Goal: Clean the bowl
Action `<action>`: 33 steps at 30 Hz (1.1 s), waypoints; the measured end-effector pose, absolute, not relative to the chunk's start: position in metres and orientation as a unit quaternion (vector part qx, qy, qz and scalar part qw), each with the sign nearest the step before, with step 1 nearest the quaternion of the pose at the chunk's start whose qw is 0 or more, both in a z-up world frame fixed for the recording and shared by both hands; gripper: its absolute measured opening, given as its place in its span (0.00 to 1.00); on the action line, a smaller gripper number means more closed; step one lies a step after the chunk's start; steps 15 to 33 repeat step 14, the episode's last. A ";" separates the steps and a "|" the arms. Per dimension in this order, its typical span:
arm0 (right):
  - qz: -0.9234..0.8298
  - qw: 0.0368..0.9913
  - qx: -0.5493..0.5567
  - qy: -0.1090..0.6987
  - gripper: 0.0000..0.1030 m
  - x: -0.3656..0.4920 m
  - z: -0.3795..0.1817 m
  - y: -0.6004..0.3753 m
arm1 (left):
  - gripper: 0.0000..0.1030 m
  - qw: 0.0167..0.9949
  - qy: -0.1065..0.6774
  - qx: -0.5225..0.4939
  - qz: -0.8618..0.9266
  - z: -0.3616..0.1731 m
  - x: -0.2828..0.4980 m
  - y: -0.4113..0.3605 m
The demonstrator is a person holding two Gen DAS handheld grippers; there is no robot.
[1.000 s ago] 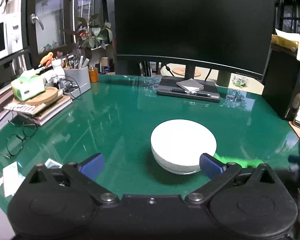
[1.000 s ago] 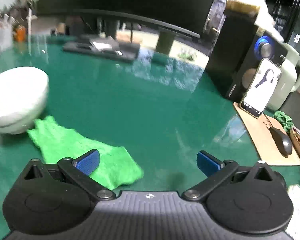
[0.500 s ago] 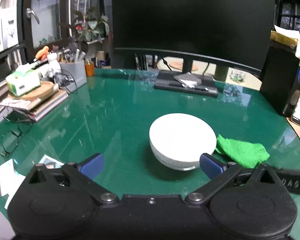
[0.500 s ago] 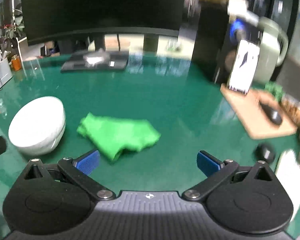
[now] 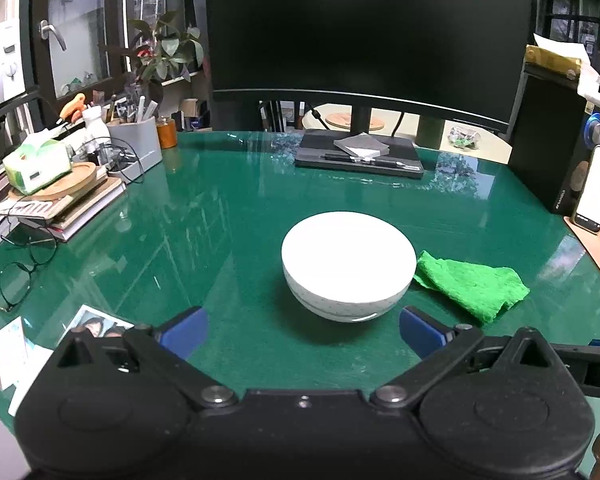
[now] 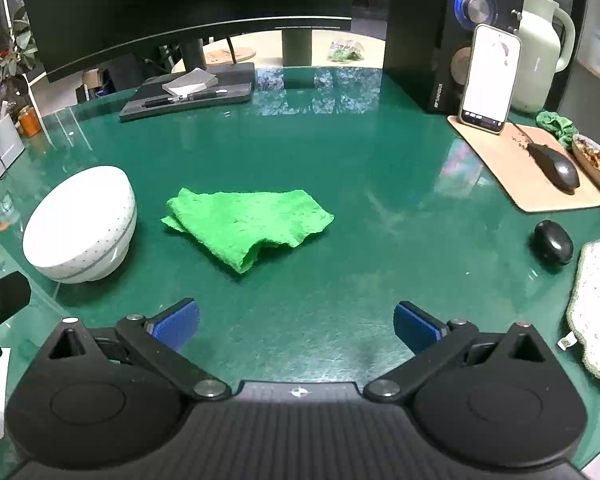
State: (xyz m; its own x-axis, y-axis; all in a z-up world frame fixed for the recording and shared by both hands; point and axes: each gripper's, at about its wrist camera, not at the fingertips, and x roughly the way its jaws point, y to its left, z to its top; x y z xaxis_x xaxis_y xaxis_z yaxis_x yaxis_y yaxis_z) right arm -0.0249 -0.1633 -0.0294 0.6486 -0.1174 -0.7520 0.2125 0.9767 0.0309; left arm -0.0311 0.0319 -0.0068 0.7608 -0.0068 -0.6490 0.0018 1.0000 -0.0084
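The right gripper [image 6: 296,322] has pulled back, jaws spread and empty, leaving the crumpled green cloth [image 6: 248,224] just right of the upright white ceramic bowl [image 5: 348,266]. The left gripper [image 5: 300,332], also spread, faces the bowl; wiping appears not yet started.

monitor [image 5: 364,28] at back | glasses [image 5: 20,264] left | phone [image 6: 488,80], mouse [image 6: 556,166] right | green desk [image 6: 340,160]
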 end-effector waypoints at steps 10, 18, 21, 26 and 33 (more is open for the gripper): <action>-0.089 0.906 0.060 0.410 1.00 -0.027 -0.029 -0.167 | 0.99 0.941 0.339 0.003 0.003 -0.007 -0.034 0.029; -0.089 0.906 0.055 0.409 1.00 -0.028 -0.029 -0.166 | 0.99 0.943 0.332 0.008 0.002 -0.006 -0.035 0.028; -0.089 0.906 0.055 0.409 1.00 -0.028 -0.029 -0.166 | 0.99 0.943 0.332 0.008 0.002 -0.006 -0.035 0.028; -0.089 0.906 0.055 0.409 1.00 -0.028 -0.029 -0.166 | 0.99 0.943 0.332 0.008 0.002 -0.006 -0.035 0.028; -0.089 0.906 0.055 0.409 1.00 -0.028 -0.029 -0.166 | 0.99 0.943 0.332 0.008 0.002 -0.006 -0.035 0.028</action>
